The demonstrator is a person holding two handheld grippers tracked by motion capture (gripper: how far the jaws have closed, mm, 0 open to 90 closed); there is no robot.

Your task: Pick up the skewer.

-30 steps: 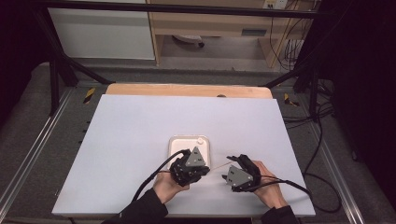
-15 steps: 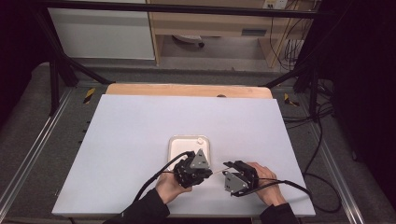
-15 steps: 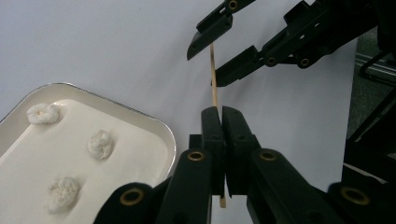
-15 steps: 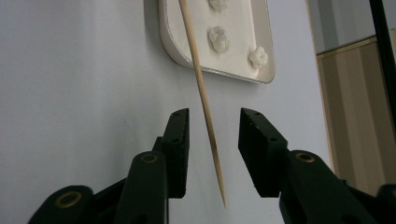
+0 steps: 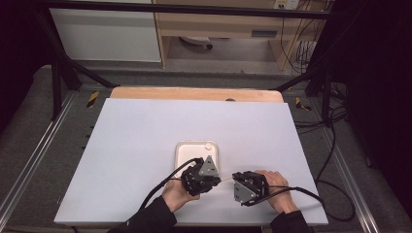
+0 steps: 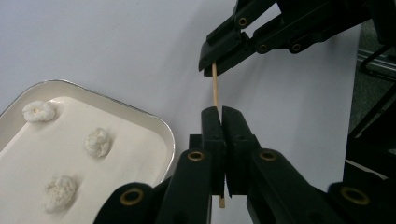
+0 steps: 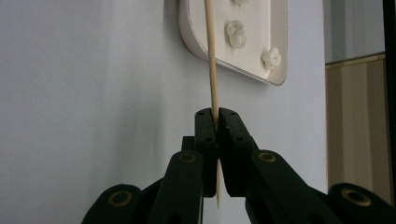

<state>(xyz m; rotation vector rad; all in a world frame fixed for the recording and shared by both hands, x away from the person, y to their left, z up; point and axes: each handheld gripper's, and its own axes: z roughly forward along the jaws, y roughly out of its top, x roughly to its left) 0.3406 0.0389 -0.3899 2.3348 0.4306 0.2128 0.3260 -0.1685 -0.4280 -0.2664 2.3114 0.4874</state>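
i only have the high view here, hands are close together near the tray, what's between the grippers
Observer: A thin wooden skewer spans the gap between them; the left gripper is shut on one part of it.
Operator: and the right one
Observer: The right gripper has just been closing and now pinches the skewer too, its pointed tip poking out below the jaws.
Operator: anything in the tray
Observer: The white tray holds three small white puffy lumps, apart from one another.
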